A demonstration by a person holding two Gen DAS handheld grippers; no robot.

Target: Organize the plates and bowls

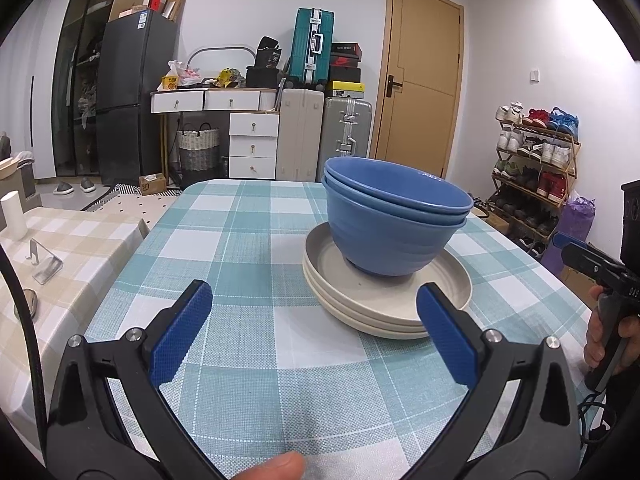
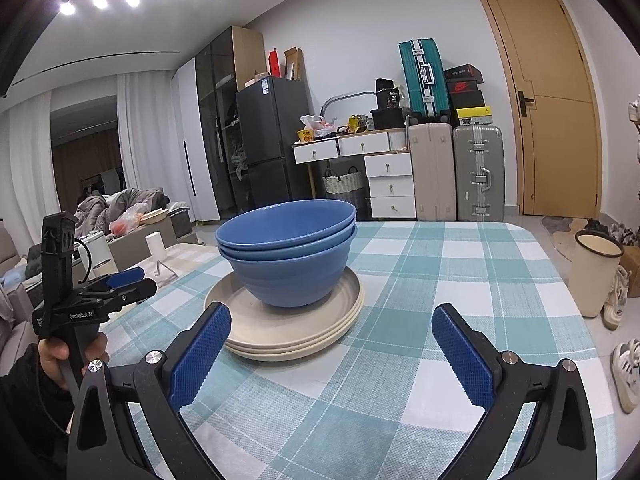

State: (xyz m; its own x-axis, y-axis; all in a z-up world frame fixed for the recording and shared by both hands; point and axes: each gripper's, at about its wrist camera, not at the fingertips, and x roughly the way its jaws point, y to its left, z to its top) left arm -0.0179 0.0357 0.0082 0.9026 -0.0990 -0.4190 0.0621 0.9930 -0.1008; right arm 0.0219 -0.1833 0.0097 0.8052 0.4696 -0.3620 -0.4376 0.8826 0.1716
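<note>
Three blue bowls (image 2: pixel 290 256) sit nested on the cream plates (image 2: pixel 288 332), mid-surface (image 2: pixel 440 280). Left hand-held gripper (image 1: pixel 314 332) and right hand-held gripper (image 2: pixel 331 350) both gape empty, just short of the pile. Stacking looks done; little seems left.

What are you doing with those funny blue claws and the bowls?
A person holds a claw tool in each hand. The left gripper and the right gripper are both open and hold nothing. In front of them, the blue bowls sit nested on a pile of cream plates on the checked table. Nothing is being touched.
</note>
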